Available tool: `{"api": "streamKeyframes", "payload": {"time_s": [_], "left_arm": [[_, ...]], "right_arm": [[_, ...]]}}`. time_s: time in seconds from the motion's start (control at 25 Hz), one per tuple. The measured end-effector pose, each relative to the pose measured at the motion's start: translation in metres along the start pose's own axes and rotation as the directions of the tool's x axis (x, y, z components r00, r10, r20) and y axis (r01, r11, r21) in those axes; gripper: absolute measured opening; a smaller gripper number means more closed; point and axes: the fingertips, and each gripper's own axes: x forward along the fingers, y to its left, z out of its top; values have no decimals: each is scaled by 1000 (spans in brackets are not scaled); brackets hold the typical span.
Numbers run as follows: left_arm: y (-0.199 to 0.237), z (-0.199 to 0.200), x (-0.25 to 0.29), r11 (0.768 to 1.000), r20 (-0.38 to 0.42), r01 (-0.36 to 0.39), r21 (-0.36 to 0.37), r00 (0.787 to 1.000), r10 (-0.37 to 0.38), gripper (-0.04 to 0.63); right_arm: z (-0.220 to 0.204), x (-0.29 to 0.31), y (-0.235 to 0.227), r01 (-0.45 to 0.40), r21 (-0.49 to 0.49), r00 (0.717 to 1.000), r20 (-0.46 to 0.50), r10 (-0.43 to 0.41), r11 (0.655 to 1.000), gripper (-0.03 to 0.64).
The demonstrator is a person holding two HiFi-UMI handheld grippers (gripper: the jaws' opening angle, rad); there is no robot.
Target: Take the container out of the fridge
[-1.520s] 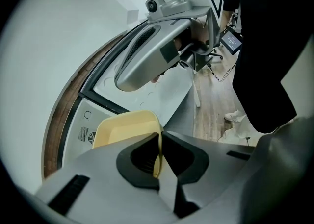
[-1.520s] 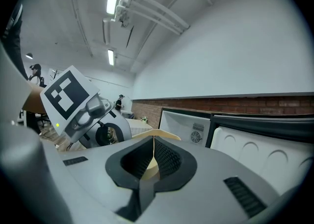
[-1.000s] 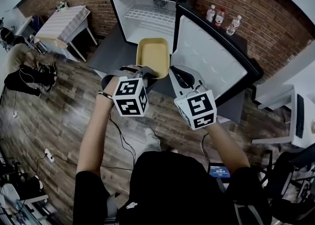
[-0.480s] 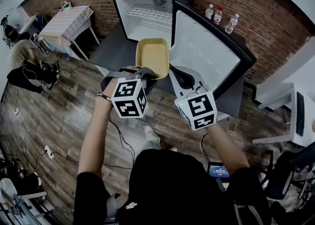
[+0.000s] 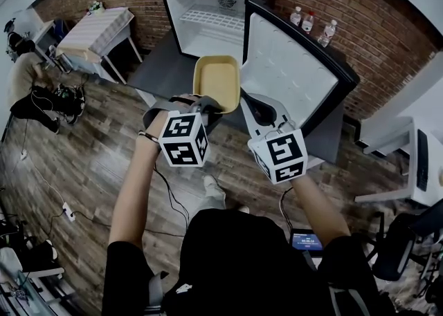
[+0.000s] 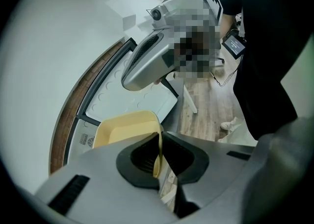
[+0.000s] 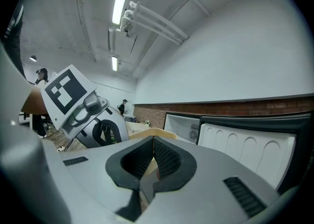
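**Item:** shallow rectangular pale-yellow plastic container [image 5: 217,83]. Location: outside the fridge, held in the air in front of the open cabinet and above the dark grey platform [image 5: 160,66] the fridge stands on. Open side faces up. Nothing can be seen inside it.

**Left tongs** [image 5: 204,104]: clenched on the container's near rim. In the left gripper view the thin yellow edge [image 6: 158,150] runs straight between the two black pads [image 6: 140,157], which press on it from both sides. The white cube with black square markers [image 5: 183,140] sits behind, above the person's left forearm.

**Right tongs** [image 5: 253,105]: closed, just beside the container's near right corner. In the right gripper view the black pads [image 7: 167,159] meet at their tips. Whether they pinch the yellow rim [image 7: 147,132] just beyond them cannot be told. The marker cube [image 5: 279,157] is at the rear.

**Fridge:** small black cabinet with white interior [image 5: 208,21]. One white wire shelf [image 5: 211,17] is in the upper part. The door [image 5: 291,76] is swung wide to the right, showing its white inner lining.

**Surroundings:**
- Red brick wall [image 5: 387,24] behind.
- Three small bottles [image 5: 308,23] stand near the wall, beyond the door.
- Dark wood-plank floor [image 5: 83,169].
- Small counter with a pale striped cover [image 5: 93,31] at the far left, well apart from the fridge.
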Motion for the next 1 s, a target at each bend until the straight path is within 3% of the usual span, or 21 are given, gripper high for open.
{"api": "streamKeyframes", "payload": {"time_s": [1.0], "left_arm": [[1, -1, 1, 1000, 5, -2, -9, 1000, 2, 32]], "right_arm": [[-7, 1, 0, 21, -9, 1000, -14, -21, 1000, 40]]}}
